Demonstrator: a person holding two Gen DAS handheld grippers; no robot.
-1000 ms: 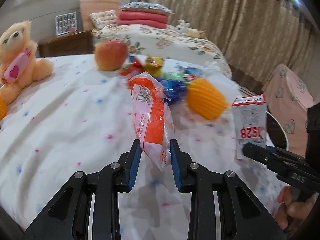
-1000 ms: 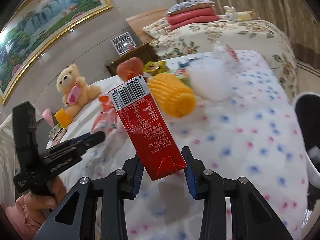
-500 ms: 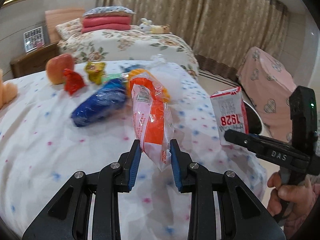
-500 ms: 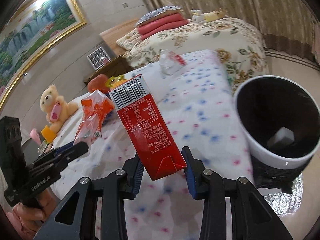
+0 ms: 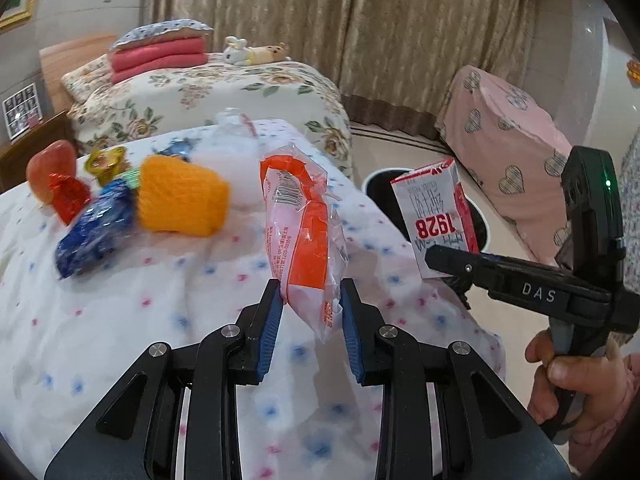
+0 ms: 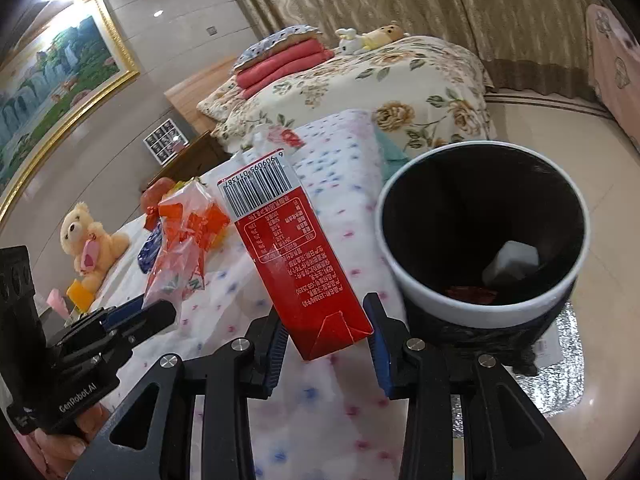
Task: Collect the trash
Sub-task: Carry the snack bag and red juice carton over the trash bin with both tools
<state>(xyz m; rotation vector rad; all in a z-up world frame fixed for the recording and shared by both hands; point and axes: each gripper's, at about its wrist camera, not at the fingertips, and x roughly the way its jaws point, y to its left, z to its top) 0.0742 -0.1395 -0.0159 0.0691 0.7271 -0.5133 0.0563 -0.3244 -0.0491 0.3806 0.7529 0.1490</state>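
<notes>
Right gripper (image 6: pixel 326 336): jaws partly closed, blue pads clamped on the lower end of the red carton (image 6: pixel 298 264), which is tilted, barcode end up and away from me. Carton is off the bedspread (image 6: pixel 344 208) and in the air, just beside the waste bin (image 6: pixel 400 216) but not over its mouth.

Left gripper (image 5: pixel 311 312): jaws narrow, pinching the lower end of the orange-and-clear plastic wrapper (image 5: pixel 304 228); the rest of it stands up loose above the pads. It hangs over the bed's near edge, farther from the bin than the carton is.

Step in hand, as I judge it: carrying two pieces to the bin, both lifted, neither dropped. Next I need the carton centred over the opening before I let the jaws go, then the wrapper after it. The wrapper is light and limp, so I would want it well inside the rim or it may drift out.

Bin: white rim, dark inside, standing on the floor at the bed corner. Inside I see a pale boxy item (image 6: pixel 512 262) and something red and flat (image 6: pixel 472 294) at the bottom; otherwise mostly empty.

Left on the bed: blue packet (image 5: pixel 96 232), red foil wrapper (image 5: pixel 70 196), orange knitted thing (image 5: pixel 180 200), apple (image 5: pixel 50 164).
</notes>
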